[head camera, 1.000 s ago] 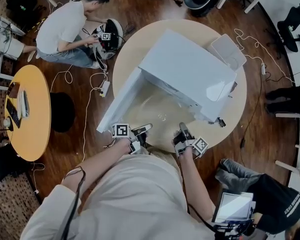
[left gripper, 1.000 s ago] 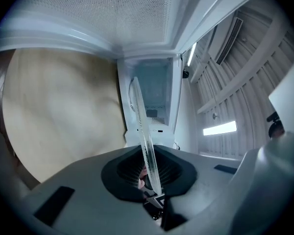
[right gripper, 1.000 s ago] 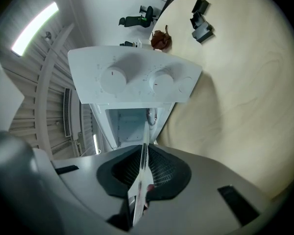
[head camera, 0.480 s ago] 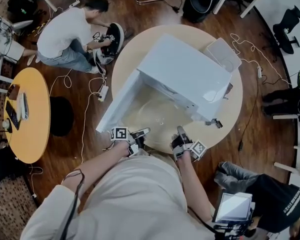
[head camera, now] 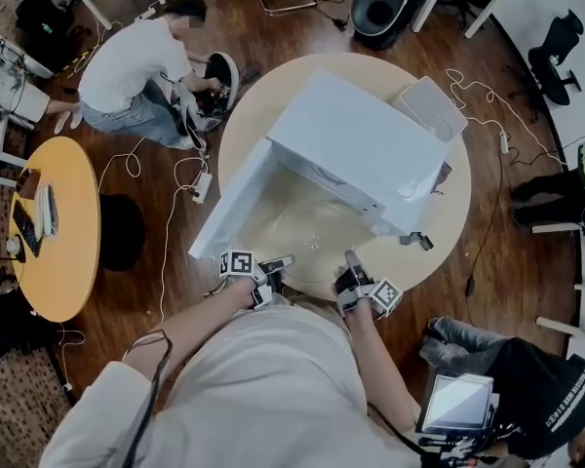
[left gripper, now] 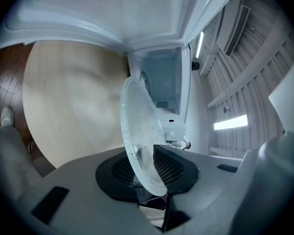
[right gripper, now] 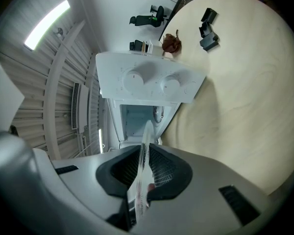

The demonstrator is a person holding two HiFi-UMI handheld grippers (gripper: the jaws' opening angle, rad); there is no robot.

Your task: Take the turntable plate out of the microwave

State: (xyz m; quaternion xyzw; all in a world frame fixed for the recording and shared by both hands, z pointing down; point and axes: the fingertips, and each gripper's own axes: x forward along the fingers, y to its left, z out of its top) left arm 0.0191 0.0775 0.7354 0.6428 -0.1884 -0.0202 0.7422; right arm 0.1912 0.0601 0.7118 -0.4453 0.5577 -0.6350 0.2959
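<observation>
One round wooden table (head camera: 448, 232) carried one white microwave (head camera: 361, 135), its single door (head camera: 229, 203) swung out toward 8 o'clock. One glass turntable plate (head camera: 307, 224) was outside the cavity, at the microwave's 6 o'clock over the tabletop. Two hand-held grippers met its near rim with both forearms reaching forward. The left gripper (head camera: 283, 260) was at the plate's 7 o'clock; its jaws had just been opening and stood narrowly apart, with the rim passing tilted between them. The right gripper (head camera: 350, 258), at 5 o'clock, was clamped on the rim, edge-on between its pads.
</observation>
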